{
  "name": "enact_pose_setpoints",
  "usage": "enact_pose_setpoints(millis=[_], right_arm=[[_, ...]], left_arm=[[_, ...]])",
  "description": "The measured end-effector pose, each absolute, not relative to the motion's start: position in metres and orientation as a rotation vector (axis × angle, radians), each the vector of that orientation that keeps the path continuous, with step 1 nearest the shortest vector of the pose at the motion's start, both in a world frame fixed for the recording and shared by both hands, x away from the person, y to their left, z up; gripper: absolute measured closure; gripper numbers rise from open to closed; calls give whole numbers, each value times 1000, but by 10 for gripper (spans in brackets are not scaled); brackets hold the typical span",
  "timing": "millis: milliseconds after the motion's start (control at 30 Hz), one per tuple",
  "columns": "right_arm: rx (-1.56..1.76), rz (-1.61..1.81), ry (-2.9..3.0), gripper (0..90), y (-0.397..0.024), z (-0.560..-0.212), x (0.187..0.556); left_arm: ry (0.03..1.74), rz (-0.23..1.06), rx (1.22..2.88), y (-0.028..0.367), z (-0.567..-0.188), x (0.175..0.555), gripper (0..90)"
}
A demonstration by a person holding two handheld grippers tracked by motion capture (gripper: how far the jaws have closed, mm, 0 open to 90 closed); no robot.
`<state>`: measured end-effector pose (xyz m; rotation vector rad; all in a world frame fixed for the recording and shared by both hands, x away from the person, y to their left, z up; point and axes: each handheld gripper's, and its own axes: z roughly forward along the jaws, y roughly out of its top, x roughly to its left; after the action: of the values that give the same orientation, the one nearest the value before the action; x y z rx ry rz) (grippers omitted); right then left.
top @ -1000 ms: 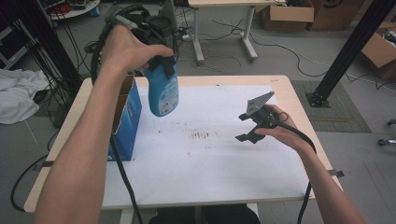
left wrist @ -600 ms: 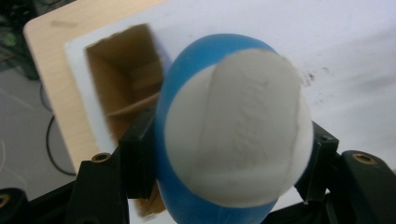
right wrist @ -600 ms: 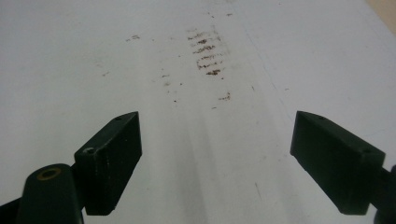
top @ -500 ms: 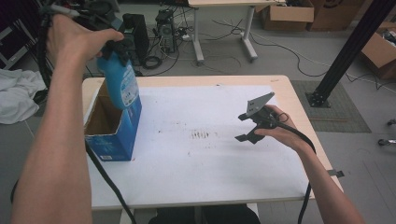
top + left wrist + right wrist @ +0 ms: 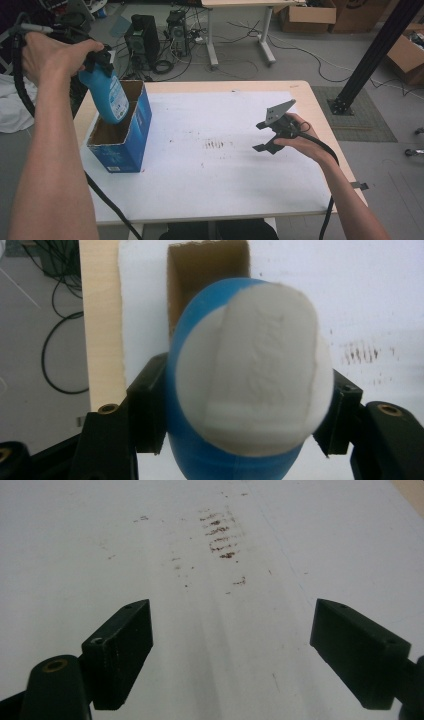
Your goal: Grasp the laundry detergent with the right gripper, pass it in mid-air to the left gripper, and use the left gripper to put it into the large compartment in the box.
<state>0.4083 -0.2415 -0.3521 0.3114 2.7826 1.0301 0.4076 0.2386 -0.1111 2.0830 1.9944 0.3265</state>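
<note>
The blue bottle (image 5: 109, 97) hangs tilted over the open top of the blue cardboard box (image 5: 125, 145), its lower end just inside the box mouth and its neck up toward the hand. It carries a pale label (image 5: 119, 101) on the side facing the counter's middle. In the left gripper view the bottle's (image 5: 250, 370) white base faces the camera, with the box's (image 5: 207, 275) brown interior directly behind it.

The left gripper (image 5: 97, 57) clamps the bottle near its top; its two black fingers (image 5: 146, 407) press against the bottle's opposite flanks, so the grip is narrow and firm on the bottle. The left hand (image 5: 50, 52) is raised above the counter's far left corner, a black cable (image 5: 17, 75) looping down from it.

The box stands upright near the left edge of the counter (image 5: 210, 190), which is covered with a white sheet. A patch of brown marks (image 5: 215, 145) lies near the sheet's middle, also visible in the right gripper view (image 5: 220, 535).

The right gripper (image 5: 267, 136) sits low over the right half of the counter, well apart from box and bottle, held in the right hand (image 5: 300, 142). Its fingers (image 5: 120, 650) stand wide with nothing between them, bare white sheet beneath.

Beyond the counter, the floor (image 5: 300, 65) carries computer towers (image 5: 142, 37), cables, and cardboard boxes (image 5: 307, 17).
</note>
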Motion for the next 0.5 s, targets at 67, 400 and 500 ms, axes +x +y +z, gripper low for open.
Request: enact_pose_setpoints(millis=[67,400,500], right_arm=[[308,1030,2784,171,-242,-352,408],[307,1013,2790,172,-243,-356,404],[308,1007,2794,172,-242,-358,404]], left_arm=[[2004,334,2068,239,-118,408,377],[2051,311,2078,244,-174,414,376],[2061,294,2073,246,-193,414,376]])
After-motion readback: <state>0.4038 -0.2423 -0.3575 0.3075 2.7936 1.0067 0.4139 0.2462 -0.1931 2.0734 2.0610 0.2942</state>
